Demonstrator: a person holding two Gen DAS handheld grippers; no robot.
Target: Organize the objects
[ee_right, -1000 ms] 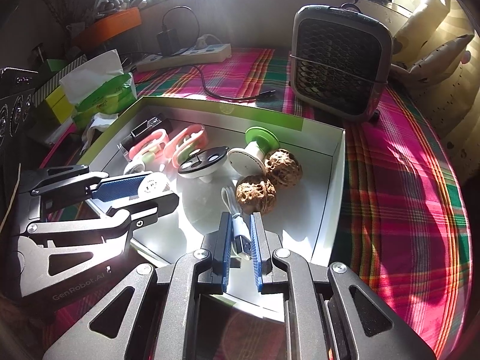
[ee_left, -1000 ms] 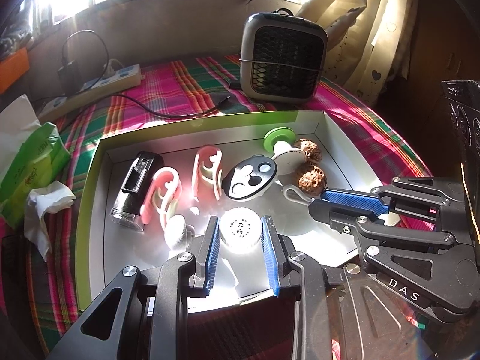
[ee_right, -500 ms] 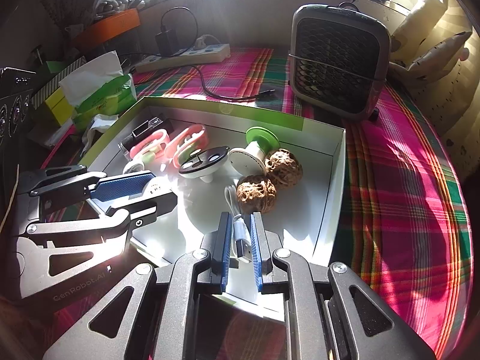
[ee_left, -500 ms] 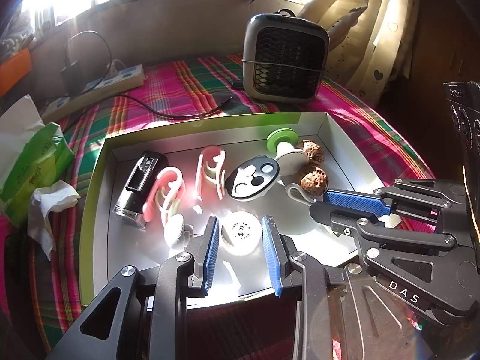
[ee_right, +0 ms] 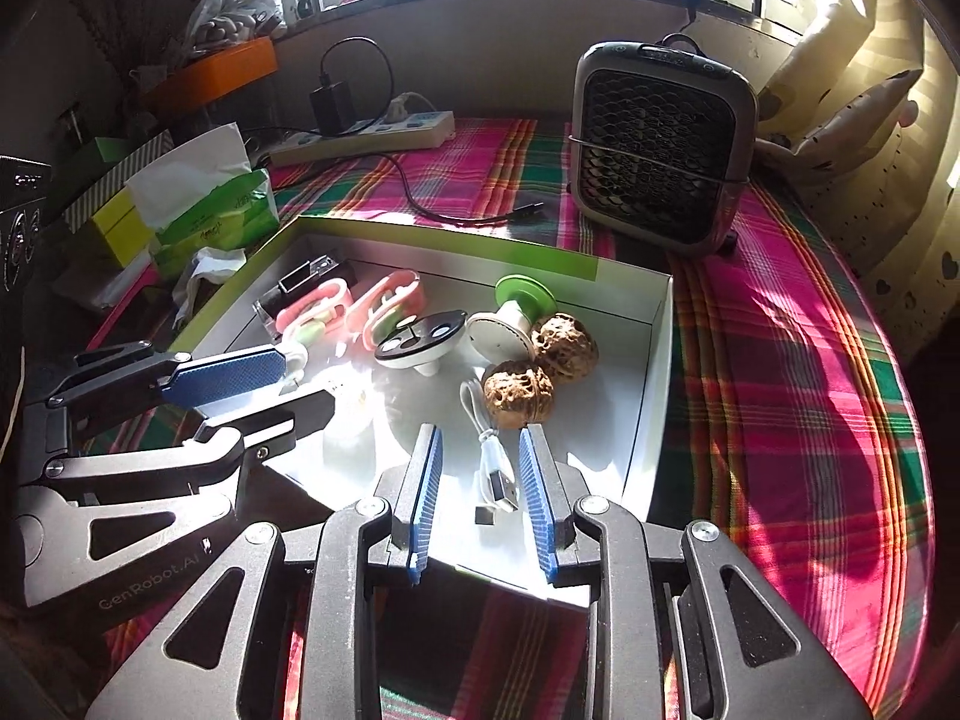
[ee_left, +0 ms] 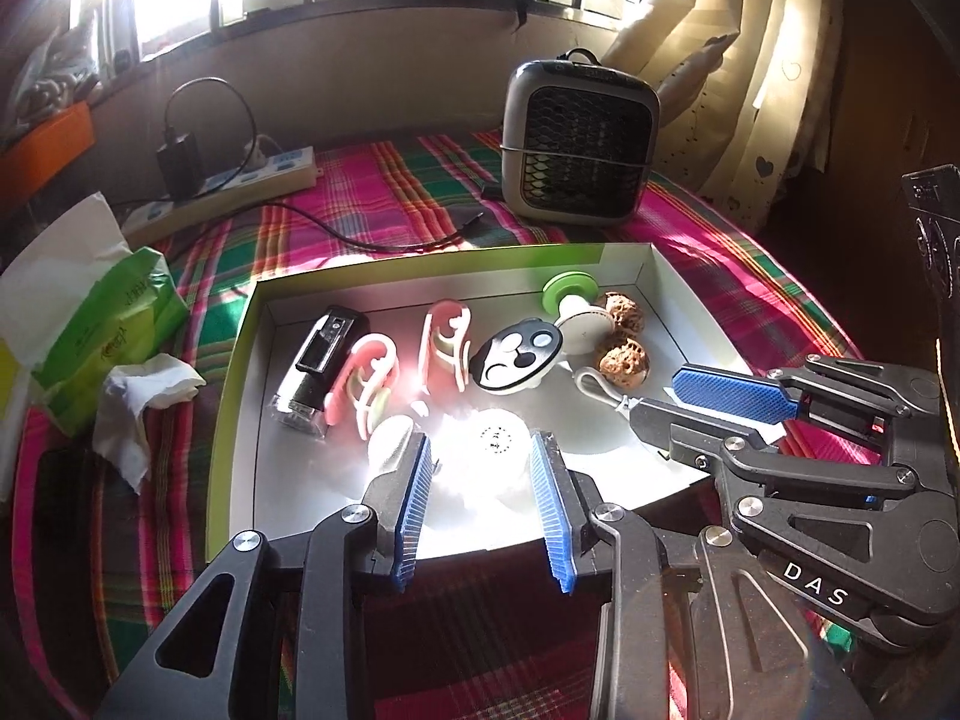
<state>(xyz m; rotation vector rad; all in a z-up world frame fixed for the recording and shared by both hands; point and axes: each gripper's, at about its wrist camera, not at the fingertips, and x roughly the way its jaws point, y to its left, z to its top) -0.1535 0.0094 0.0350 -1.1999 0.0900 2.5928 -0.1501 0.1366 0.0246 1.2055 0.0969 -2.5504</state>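
A shallow white box with a green rim (ee_left: pixel 420 267) (ee_right: pixel 660 360) lies on the plaid cloth. It holds a black stapler-like item (ee_left: pixel 318 354), two pink clips (ee_left: pixel 372 384), a black-and-white oval piece (ee_left: pixel 519 354), a green-based white piece (ee_left: pixel 570 300) and two walnuts (ee_left: pixel 624 363) (ee_right: pixel 519 393). My left gripper (ee_left: pixel 480 450) is opening; a round white container (ee_left: pixel 495 441) lies on the box floor between its blue pads, untouched. My right gripper (ee_right: pixel 480 450) is opening too; the short white USB cable (ee_right: pixel 495 468) lies loose between its pads.
A small grey fan heater (ee_left: pixel 579 141) stands beyond the box at the back right. A power strip (ee_left: pixel 240 186) with a black cord lies at the back left. A green tissue pack (ee_left: pixel 102 324) and crumpled tissue sit left of the box. Curtains hang at the right.
Both grippers have widened. The left pads came off the round white container, and the right pads let go of the USB cable's plug, which now rests on the box floor.
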